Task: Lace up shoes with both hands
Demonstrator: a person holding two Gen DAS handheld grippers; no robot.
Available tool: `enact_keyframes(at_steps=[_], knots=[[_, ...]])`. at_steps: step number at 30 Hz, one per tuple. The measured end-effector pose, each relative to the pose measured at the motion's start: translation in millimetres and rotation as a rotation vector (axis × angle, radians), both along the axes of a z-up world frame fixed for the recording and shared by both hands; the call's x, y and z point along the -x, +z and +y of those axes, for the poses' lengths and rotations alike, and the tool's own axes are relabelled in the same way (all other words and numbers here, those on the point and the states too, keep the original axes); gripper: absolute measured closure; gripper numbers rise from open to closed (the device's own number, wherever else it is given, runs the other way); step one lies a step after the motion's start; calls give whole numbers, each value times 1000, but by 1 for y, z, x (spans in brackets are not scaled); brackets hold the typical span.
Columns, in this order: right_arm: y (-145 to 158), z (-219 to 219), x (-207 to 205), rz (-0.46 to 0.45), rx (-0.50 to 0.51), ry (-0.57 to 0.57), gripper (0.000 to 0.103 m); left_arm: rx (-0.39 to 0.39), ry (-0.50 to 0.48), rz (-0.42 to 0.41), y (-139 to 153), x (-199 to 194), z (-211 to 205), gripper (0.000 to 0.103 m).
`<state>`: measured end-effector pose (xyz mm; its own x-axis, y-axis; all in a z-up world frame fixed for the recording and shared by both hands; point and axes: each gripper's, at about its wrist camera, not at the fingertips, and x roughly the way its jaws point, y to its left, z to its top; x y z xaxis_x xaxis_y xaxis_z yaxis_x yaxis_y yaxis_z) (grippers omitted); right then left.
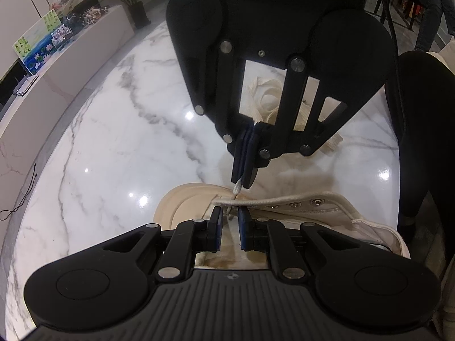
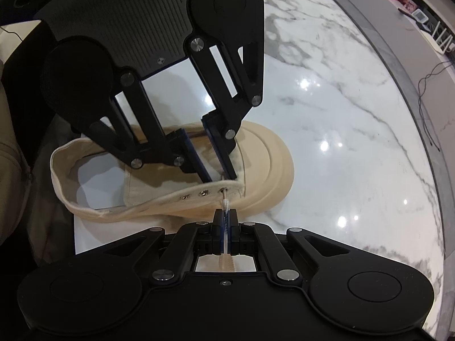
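Observation:
A cream canvas shoe [image 1: 312, 213] lies on its side on the marble table, toe cap [image 2: 264, 153] pointing away from the person. My right gripper [image 2: 226, 217] is shut on the white lace [image 2: 226, 203] just behind its tip, which pokes into the frontmost eyelet [image 2: 223, 190] of the flap. From the left wrist view the right gripper [image 1: 244, 180] comes down from above. My left gripper [image 1: 231, 221] stands inside the shoe behind that flap, jaws a narrow gap apart. The lace tip [image 1: 229, 213] shows between the pads, untouched. The rest of the lace [image 1: 267, 96] lies heaped behind.
The marble table [image 1: 113, 142] is glossy with light spots. A white sheet [image 2: 85, 227] lies under the shoe. A black sleeve [image 1: 421, 142] fills the right side. A low cabinet with pictures [image 1: 42, 39] and a plant [image 1: 133, 0] stand beyond. A cable [image 2: 426, 85] runs off the table edge.

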<state>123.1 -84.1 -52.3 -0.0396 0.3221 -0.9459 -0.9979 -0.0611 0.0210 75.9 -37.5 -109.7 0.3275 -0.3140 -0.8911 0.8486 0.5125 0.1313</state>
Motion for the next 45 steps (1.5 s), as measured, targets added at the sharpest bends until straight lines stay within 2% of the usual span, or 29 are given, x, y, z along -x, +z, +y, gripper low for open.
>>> enact_keyframes(at_steps=[10,17,23,33,36,45], knots=[[3,10,3,-13,-10,23,102,-1,0,3,-1,1,-2,97],[2,13,4,-16,-2,26,102,-2,27,16,0,1,-2,101],[4,14,4,-21,4,14,100,-7,51,17,1,3,-3,101],[16,11,10,-26,-6,-20,95,-14,82,6,6,12,0,101],[22,8,16,-39,-12,-28,91,-24,89,-3,9,18,2,101],[40,13,24,-34,-70,-60,91,-42,109,-41,20,43,8,101]])
